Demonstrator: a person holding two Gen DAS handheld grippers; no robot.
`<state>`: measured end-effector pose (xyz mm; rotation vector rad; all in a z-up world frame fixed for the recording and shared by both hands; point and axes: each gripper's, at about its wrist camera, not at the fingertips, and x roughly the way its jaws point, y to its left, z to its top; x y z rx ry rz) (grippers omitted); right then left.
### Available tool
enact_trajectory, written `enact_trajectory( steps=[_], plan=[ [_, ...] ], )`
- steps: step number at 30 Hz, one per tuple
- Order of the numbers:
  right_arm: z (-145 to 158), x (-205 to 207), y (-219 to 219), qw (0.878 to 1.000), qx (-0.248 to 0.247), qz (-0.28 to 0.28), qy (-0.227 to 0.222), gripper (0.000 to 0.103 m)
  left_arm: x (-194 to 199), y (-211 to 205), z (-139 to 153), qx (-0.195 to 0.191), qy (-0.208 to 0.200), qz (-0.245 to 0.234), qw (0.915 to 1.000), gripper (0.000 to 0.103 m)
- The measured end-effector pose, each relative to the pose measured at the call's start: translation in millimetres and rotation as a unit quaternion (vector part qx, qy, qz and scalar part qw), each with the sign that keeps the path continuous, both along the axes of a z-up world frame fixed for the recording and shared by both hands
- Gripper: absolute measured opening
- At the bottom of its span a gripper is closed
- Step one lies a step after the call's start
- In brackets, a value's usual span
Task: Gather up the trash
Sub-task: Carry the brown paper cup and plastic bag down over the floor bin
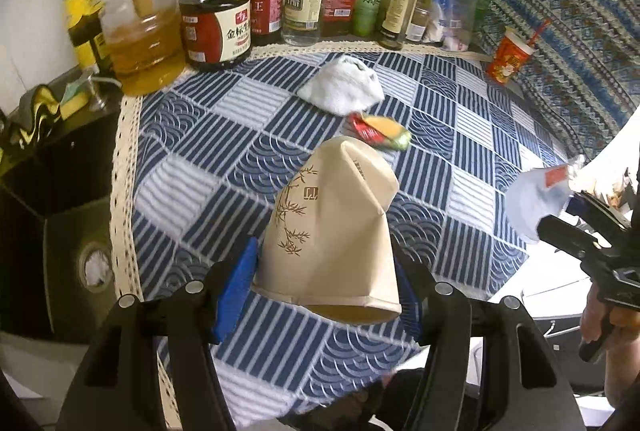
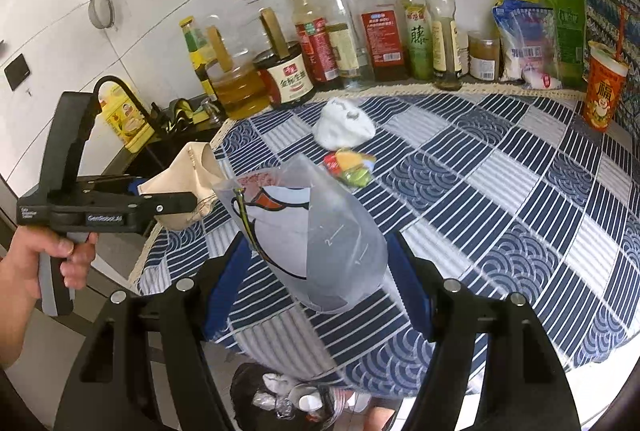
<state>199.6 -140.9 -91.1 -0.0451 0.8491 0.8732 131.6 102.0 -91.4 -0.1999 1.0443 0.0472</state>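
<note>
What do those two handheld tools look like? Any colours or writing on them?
Each tool is matte black plastic with two fingers lined with blue pads, silver screws at the joints. The left tool's body has a pistol handle with a grey strip and small white lettering. No sleeves or cables show.

We hold the left gripper (image 1: 326, 279) tilted steeply downward, its blue-padded fingers (image 1: 234, 291) pressed against the sides of a crumpled paper cup (image 1: 332, 227). Our left hand (image 2: 44, 259) wraps the pistol handle. The right gripper (image 2: 316, 271) slants down, its fingers (image 2: 412, 291) clamped on a translucent plastic pouch (image 2: 320, 231). Our right hand (image 1: 608, 327) grips its handle.
</note>
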Motion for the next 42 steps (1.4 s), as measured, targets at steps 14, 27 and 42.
enact_trajectory(
  steps=[14, 27, 42],
  plan=[
    [-4.1, -73.1, 18.9, 1.0, 0.005, 0.014, 0.006, 0.069, -83.7, -6.8, 0.3, -0.026, -0.013, 0.001, 0.9996, 0.061],
    [-21.0, -133.1, 28.8, 1.0, -0.001, 0.024, 0.017, 0.069, -150.2, -11.1, -7.2, -0.06, -0.018, 0.007, 0.998, 0.061],
    [-79.9, -158.1, 30.9, 0.995, -0.051, 0.033, 0.077, 0.069, -186.6, -16.9, -62.6, -0.12, 0.025, 0.038, 0.9918, 0.061]
  ],
)
